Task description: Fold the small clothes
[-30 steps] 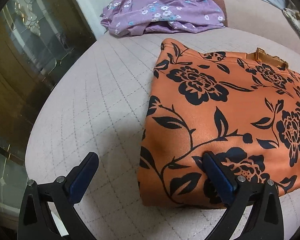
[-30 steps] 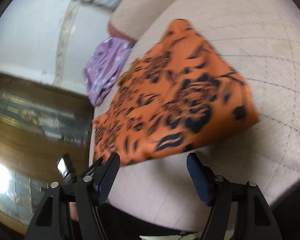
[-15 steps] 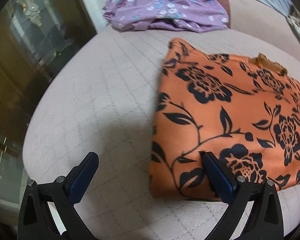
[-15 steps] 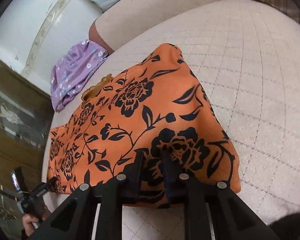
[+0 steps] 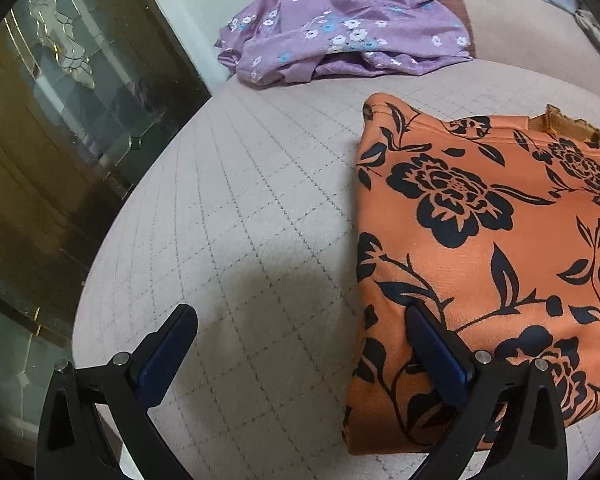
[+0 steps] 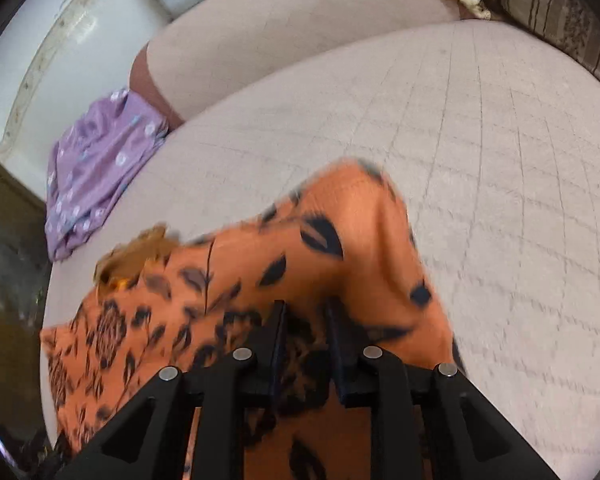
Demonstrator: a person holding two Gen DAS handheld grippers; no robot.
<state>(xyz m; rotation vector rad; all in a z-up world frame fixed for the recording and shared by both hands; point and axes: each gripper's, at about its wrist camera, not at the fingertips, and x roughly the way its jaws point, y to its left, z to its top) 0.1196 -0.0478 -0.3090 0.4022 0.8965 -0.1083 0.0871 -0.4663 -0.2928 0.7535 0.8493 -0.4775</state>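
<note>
R gripper (image 6: pixel 306 332), clamped on the orange floral garment (image 6: pixel 340 248) since 0.5 s ago, now lifts its edge, bunching cloth.

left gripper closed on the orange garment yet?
No: the left gripper is wide open, one finger over bare quilted cushion, the other at the edge of the orange floral garment.

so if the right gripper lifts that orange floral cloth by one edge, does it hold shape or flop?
Likely flops: the orange cloth already humps and drapes where the right gripper pinches it. Probably light, since a small pinch raises a whole fold. Folded layers may slide apart; the weave in the left view has a slight sheen. The left gripper is open beside it, free to support.
</note>
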